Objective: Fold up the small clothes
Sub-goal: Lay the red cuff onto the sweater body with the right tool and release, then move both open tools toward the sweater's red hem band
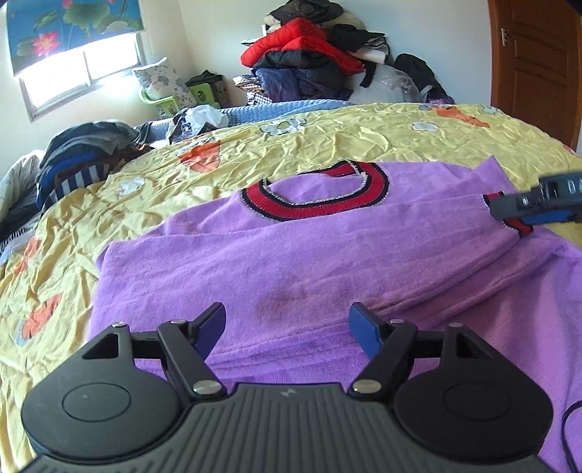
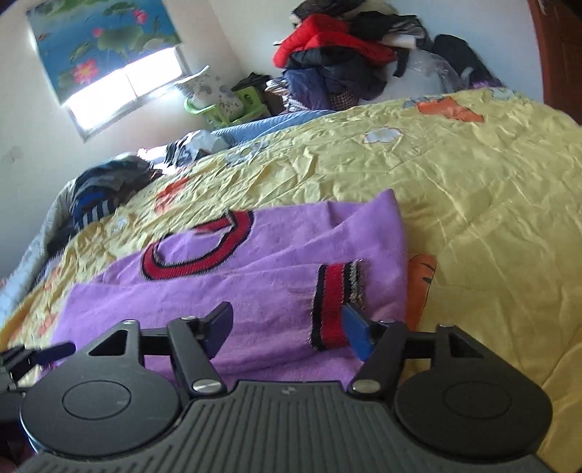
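1. Both claws stand wide apart in their jaws and hold nothing: the left gripper (image 1: 287,324) hangs over the lower body of the garment, and the right gripper (image 2: 287,324) hangs over the folded sleeve, with its blue right finger (image 2: 356,334) just beside the cuff.
2. Under them lies the small purple fleece sweater with a red knitted collar (image 1: 291,262), spread flat on the bed, its collar pointing away from the cameras.
3. The red-and-black ribbed neck band (image 1: 316,203) forms an open ring near the far edge of the sweater.
4. One sleeve is folded across the chest; its red striped knitted cuff (image 2: 334,305) rests on the purple cloth, near the right edge of the sweater.
5. In the left wrist view the right gripper (image 1: 527,207) appears at the right border, close over this cuff; whether it touches the cuff I cannot tell.
6. A darker stain-like patch (image 1: 280,302) shows on the fleece in front of the left gripper.
7. The sweater lies on a wrinkled yellow satin bedspread with orange and white flower shapes (image 1: 327,138).
8. At the left edge of the bed sits a heap of dark and striped clothes (image 1: 80,167).
9. Behind the bed, against the wall, a tall pile of jackets with a red quilted one on top (image 1: 309,47) stands.
10. A window with a blue lotus-flower roller blind (image 1: 72,25) is on the left wall, and a brown wooden door (image 1: 534,62) on the right.
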Motion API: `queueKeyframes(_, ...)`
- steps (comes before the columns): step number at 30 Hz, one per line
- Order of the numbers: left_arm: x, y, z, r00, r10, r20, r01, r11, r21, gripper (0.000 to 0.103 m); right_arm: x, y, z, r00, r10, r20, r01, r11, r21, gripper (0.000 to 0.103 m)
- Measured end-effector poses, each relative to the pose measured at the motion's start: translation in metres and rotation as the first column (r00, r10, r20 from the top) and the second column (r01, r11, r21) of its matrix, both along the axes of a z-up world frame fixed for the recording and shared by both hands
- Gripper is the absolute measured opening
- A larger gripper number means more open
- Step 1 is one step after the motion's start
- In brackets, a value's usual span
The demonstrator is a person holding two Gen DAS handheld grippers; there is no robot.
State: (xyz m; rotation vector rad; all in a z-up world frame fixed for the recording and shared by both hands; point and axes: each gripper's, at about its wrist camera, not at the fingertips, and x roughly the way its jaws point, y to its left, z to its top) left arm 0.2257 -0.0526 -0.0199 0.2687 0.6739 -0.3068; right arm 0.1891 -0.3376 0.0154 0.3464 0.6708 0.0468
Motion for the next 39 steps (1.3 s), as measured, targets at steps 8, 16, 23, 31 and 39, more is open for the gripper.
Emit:
queueKeyframes(8, -0.012, 0.006, 0.001, 1.0, 0.014, -0.016, -0.014, 1.0, -0.015, 0.075, -0.022, 0.003, 0.005, 1.0, 0.016, -0.005, -0.016, 1.0, -0.012, 0.07)
queueKeyframes(16, -0.034, 0.02, 0.0, 0.999, 0.036, -0.023, -0.037, 0.999, -0.024, 0.075, -0.064, 0.023, 0.015, 0.996, 0.093, 0.006, -0.093, 0.995, -0.036, 0.077)
queueKeyframes(23, -0.066, 0.038, -0.005, 0.998, 0.053, -0.016, -0.053, 0.998, -0.031, 0.076, -0.101, 0.042, 0.021, 0.985, 0.17, 0.008, -0.17, 0.984, -0.048, 0.08)
queueKeyframes(31, -0.104, 0.063, -0.011, 0.998, 0.069, -0.015, -0.069, 0.997, -0.035, 0.077, -0.144, 0.046, 0.013, 0.981, 0.187, 0.05, -0.189, 0.981, 0.04, 0.086)
queueKeyframes(39, -0.133, 0.084, -0.017, 0.995, 0.097, -0.006, -0.097, 0.995, -0.01, 0.079, -0.179, 0.046, -0.015, 0.987, 0.161, 0.005, -0.161, 0.98, 0.115, 0.086)
